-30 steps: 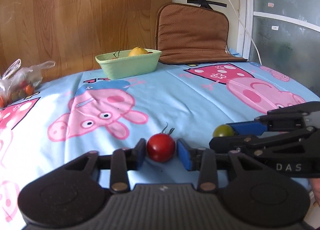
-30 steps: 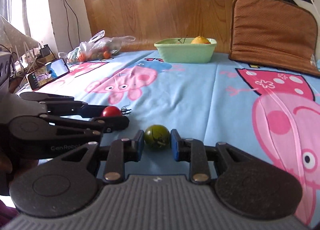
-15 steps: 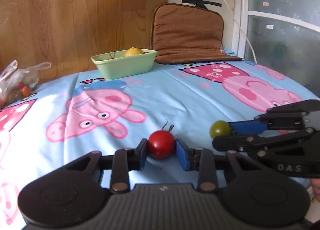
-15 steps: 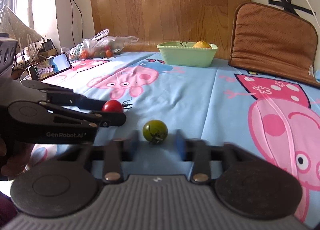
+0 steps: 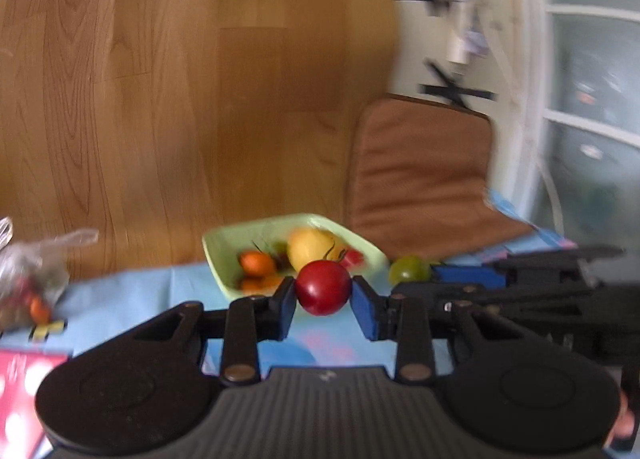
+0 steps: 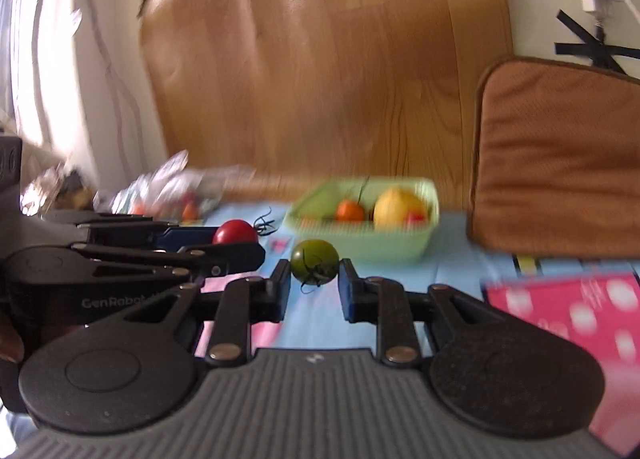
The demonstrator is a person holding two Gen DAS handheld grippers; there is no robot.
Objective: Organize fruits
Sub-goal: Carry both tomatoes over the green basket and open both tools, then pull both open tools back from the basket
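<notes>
My left gripper (image 5: 323, 297) is shut on a red tomato (image 5: 323, 287) and holds it in the air, just in front of a light green bowl (image 5: 224, 255). The bowl holds a yellow fruit (image 5: 310, 245) and small orange tomatoes (image 5: 256, 263). My right gripper (image 6: 314, 279) is shut on a green tomato (image 6: 314, 264), also lifted, in front of the same bowl (image 6: 396, 249). The right gripper's green tomato shows in the left wrist view (image 5: 409, 269). The left gripper's red tomato shows in the right wrist view (image 6: 235, 232).
A clear plastic bag of small fruits (image 5: 28, 283) lies at the left on the blue cartoon cloth (image 5: 120, 299). A brown cushion (image 5: 424, 179) leans on the wall right of the bowl. A wooden board (image 6: 320, 59) stands behind.
Both grippers have lifted their tomatoes off the cloth and moved forward close to the green bowl. The right gripper, open half a second ago, has shut on the green tomato.
</notes>
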